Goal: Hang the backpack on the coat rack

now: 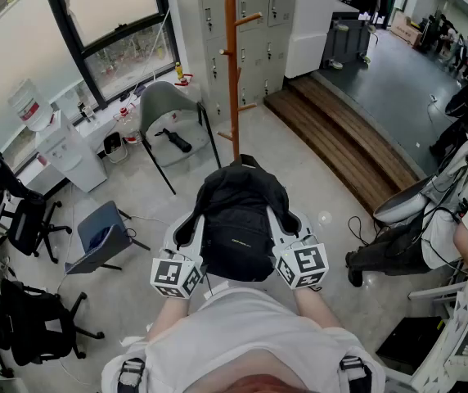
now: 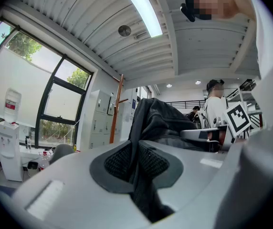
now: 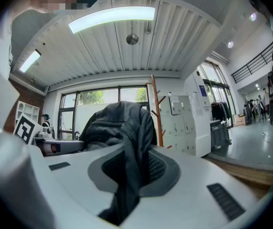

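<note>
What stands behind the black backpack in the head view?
A tall orange-brown wooden coat rack with side pegs rises beyond the black fabric backpack, with pale grey metal lockers farther back. The rack's foot is covered by the backpack.

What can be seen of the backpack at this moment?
The backpack is black, of soft, creased fabric, with a zip and a small pale label on its front. It is held up in front of the person: the left tongs pinch its fabric on one side, the right tongs pinch it along a zip on the other. It is not yet on the wooden coat rack standing beyond it.
</note>
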`<state>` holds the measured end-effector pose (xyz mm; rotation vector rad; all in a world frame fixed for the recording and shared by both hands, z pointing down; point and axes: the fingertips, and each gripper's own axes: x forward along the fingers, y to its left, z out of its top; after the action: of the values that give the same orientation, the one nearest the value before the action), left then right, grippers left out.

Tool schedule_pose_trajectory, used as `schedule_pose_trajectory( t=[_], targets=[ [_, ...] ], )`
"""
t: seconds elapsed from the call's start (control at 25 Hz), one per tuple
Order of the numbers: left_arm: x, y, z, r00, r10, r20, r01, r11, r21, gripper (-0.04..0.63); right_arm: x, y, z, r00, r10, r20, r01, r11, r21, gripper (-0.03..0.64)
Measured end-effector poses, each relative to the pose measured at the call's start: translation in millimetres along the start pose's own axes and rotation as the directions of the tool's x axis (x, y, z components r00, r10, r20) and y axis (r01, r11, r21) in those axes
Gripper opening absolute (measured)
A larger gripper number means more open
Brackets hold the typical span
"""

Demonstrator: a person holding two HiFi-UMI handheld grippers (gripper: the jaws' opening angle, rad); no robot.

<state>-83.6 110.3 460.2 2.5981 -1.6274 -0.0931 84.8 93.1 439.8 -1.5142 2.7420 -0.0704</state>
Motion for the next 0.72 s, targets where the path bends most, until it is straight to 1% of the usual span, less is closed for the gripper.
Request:
schedule_pose_trajectory(
  t=[0.48, 0.72],
  targets=[
    [-1.7, 1.6, -2.2, 1.000, -0.002, -0.013, 0.002, 1.000, 0.001, 0.054, 0.0, 3.0, -2.0, 1.000, -0.004, -0.011, 0.004, 1.000, -0.004, 0.043],
    [-6.2, 14.5, -3.2, 1.000, -0.009, -0.016, 0.009, 1.000, -0.001, 0.054, 7.1, 13.8, -3.9, 1.000, -0.018, -0.015, 0.018, 1.000, 0.000, 0.043]
  ],
)
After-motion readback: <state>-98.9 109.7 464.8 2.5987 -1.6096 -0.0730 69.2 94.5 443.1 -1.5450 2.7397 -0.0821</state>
